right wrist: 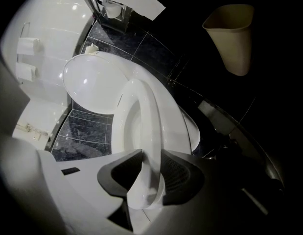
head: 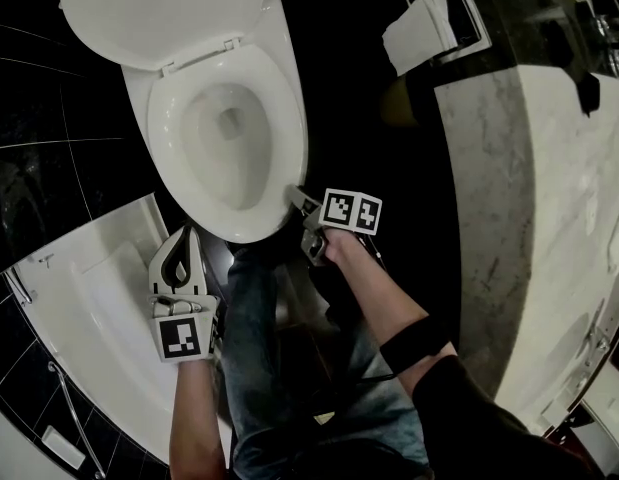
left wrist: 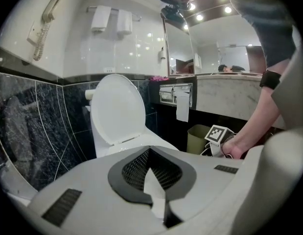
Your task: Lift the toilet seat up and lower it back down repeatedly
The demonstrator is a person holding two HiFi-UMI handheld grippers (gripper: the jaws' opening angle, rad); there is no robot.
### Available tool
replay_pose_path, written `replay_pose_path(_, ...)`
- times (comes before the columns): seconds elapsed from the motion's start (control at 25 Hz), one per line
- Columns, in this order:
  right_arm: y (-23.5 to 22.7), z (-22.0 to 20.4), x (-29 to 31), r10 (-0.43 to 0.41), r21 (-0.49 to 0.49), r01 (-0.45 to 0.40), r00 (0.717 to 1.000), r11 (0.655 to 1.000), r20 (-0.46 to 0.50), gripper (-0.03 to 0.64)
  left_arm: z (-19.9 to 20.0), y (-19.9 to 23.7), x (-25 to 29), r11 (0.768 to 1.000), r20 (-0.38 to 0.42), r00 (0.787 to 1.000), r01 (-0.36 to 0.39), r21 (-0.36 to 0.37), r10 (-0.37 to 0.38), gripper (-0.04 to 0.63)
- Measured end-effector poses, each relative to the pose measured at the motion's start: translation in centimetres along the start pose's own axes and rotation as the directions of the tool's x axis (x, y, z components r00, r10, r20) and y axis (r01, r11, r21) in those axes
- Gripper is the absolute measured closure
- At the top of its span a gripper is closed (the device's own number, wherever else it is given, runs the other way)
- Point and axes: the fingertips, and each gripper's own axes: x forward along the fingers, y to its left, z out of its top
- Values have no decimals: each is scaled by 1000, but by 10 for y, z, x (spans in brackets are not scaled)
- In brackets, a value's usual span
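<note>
- Dark-tiled bathroom from the head view, marble counter (head: 549, 218) on the right, toilet in the middle with lid (head: 159, 8) tipped back and toilet seat (head: 281, 133) lying low over the bowl (head: 229, 128).
- Right gripper (head: 301, 206) clamped on the seat's front edge, off to one side rather than dead centre; forearm (head: 384, 303) reaching in from below, tool angled downward.
- Left gripper (head: 187, 240) parked near the bowl's front, just apart from it, tips pinched together on nothing, pointing forward and a little down.
- Over to the left gripper view: closed, empty jaws aimed at the raised lid, bin (left wrist: 198, 136) beyond, the other tool's marker cube (left wrist: 217, 133) low on the right.
- Over to the right gripper view: glossy seat rim sandwiched between the two dark pads, only a shallow bite; possibly a touch lifted off the bowl, hard to be sure.
- First worry: smooth plastic plus a shallow bite, so likely to slide out partway up and slam down on the bowl.
- Second worry: off-centre hold, so liable to twist the seat on its hinges if hauled up hard.
- Third worry: too quick a swing, and a bang into the lid behind.
- Last one: idle left tool close to the front rim, so some chance of a knock on the way down.
</note>
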Motion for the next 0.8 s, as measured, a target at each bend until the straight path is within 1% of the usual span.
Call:
replay_pose_path(0.16,11,3,-9,6,6,-6,1000,1000,-7,488,2,2,-4,1000,-5,1000,-5,-9,5,609)
replay_pose_path(0.28,23,4,-19,8,12,-8,1000,1000,-22,489,-4,7,-9,1000,-10,1000,-9,27,10,609)
replay_pose_path(0.32,28,5,-22,7,13,-7,1000,1000,-27,489,-3,8,-10,1000,-11,1000,-13,22,13,609)
replay_pose_path(0.44,40,8,-32,4,18,-3,999,1000,-42,492,8,5,-12,999,-12,1000,-22,-43,22,609)
replay_pose_path(0.56,50,11,-40,-2,31,4,999,999,-54,494,3,7,-19,997,-34,999,-37,-65,35,609)
replay_pose_path(0.68,59,14,-45,-8,44,11,998,999,-64,495,-23,16,-29,996,-87,995,-58,-62,52,609)
replay_pose_path(0.76,64,15,-48,-8,48,11,998,999,-67,497,-55,23,-36,997,-143,988,-65,-48,58,609)
replay_pose_path(0.8,67,16,-50,-7,50,11,998,999,-68,497,-73,26,-39,996,-178,982,-74,-53,64,609)
